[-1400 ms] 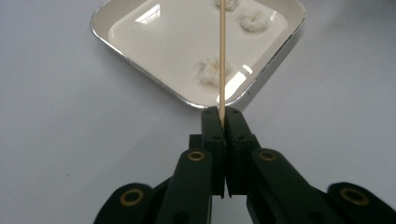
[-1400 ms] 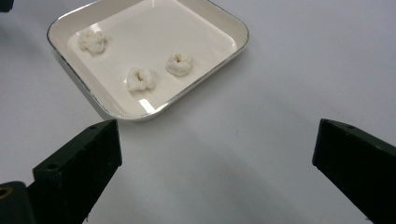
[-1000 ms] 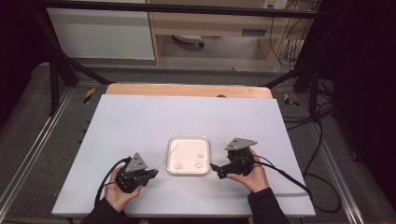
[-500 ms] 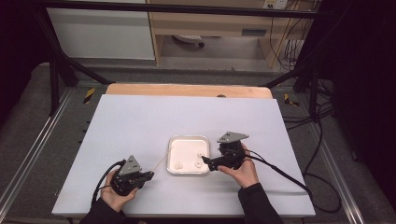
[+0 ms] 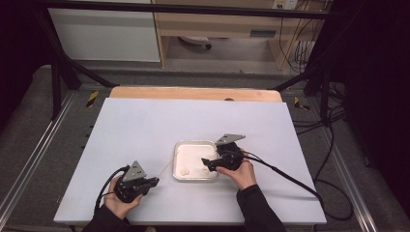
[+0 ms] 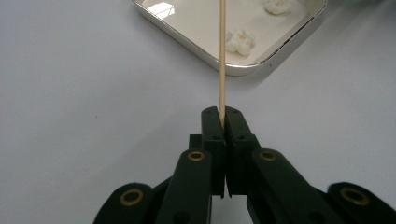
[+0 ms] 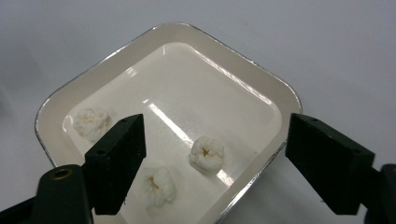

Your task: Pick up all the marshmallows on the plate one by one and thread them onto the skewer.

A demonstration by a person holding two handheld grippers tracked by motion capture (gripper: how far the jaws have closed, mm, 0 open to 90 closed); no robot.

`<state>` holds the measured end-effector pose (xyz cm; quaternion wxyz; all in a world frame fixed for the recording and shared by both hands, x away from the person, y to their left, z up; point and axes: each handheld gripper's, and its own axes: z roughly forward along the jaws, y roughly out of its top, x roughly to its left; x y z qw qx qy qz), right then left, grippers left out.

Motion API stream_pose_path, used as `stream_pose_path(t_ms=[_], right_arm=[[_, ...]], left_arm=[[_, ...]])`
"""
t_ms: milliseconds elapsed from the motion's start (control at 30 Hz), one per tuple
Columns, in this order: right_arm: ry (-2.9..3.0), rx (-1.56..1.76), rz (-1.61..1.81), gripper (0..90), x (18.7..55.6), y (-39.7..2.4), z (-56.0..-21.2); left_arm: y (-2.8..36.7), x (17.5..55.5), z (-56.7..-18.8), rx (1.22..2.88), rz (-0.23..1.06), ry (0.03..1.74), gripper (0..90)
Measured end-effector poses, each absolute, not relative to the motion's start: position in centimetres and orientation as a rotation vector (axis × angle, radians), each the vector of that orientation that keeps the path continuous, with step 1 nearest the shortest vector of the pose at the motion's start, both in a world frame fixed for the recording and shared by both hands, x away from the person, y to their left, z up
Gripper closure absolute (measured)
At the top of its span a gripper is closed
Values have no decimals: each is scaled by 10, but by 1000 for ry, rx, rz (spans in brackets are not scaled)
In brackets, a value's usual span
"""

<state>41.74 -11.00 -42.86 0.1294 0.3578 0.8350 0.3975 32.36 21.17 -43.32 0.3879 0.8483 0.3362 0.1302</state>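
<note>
Hovering over the white tray [image 5: 180, 175] at centre frame, the right gripper [image 7: 212, 154] has jaws apart, just been closing, around a white puffy piece [image 7: 207, 154], maybe popcorn. Lower left, the left gripper [image 6: 223, 114] pinches a wooden skewer [image 6: 222, 56] pointing at the tray.

Black gripper [image 6: 222, 122] jaws carry brass-ringed screws; grey three-cornered plates on top; dark sleeves [image 5: 258, 209].

Tray [image 7: 275, 100]: glossy cream enamel inside, bright metal rim.
Skewer [image 6: 222, 56]: thin pale wood, matt and smooth.
White lumps [image 7: 206, 154]: puffy, rough, matt.
Desk [image 5: 145, 130]: smooth matt white sheet over a bare wooden edge.
Left tool [image 6: 222, 114]: matt black plastic, brass-coloured rivets.
</note>
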Motion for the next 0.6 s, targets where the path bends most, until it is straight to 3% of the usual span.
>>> stream_pose_path(t_ms=[333,600], right_arm=[[2448,1015,1119,463,420,-104,-442],[2477,1036,1099,569,421,-103,-446]], left_arm=[[211,324,-435,2162,324,856,883],[208,324,-436,2166,320,852,883]])
